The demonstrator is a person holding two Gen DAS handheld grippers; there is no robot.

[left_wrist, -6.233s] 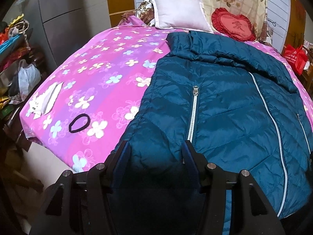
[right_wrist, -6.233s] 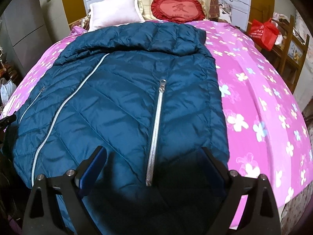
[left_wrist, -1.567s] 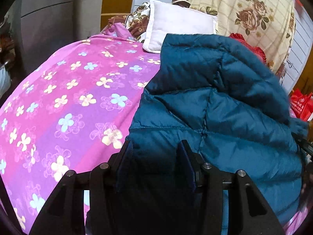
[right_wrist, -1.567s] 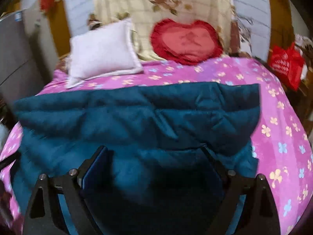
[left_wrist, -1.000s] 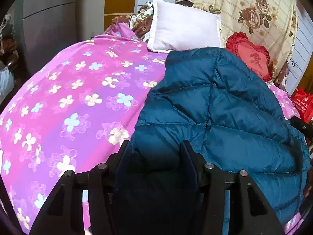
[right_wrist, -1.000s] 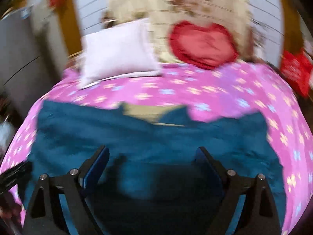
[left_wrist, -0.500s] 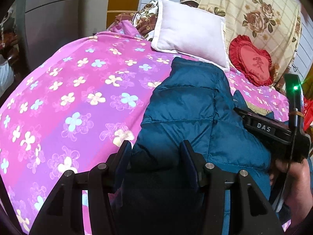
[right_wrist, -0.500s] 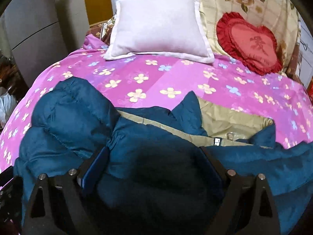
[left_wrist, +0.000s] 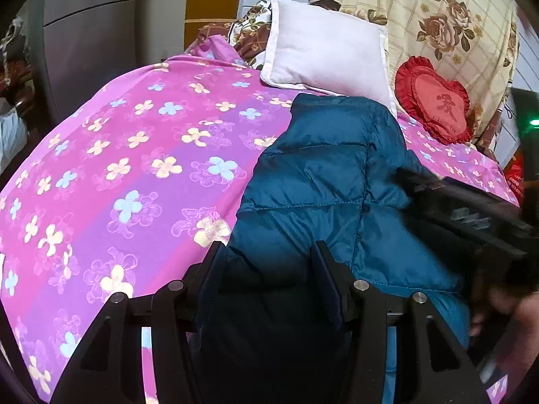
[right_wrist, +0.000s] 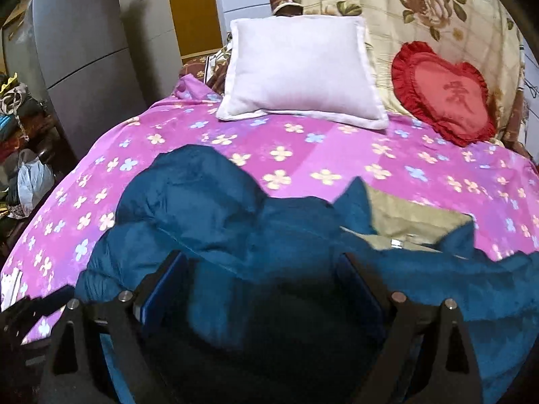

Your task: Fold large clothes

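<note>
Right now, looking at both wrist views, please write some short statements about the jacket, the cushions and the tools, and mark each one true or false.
1. The blue down jacket lies on a pink flowered bedsheet. True.
2. The jacket covers the white pillow. False: the pillow stands clear at the head of the bed, beyond the jacket.
3. A red heart-shaped cushion stands to the right of the white pillow. True.
4. The left tool has nothing between its fingers. False: jacket fabric fills the space between them.
5. A beige lining shows at the jacket's far edge in the right wrist view. True.
6. The right tool hovers over bare sheet. False: it is over the jacket.
</note>
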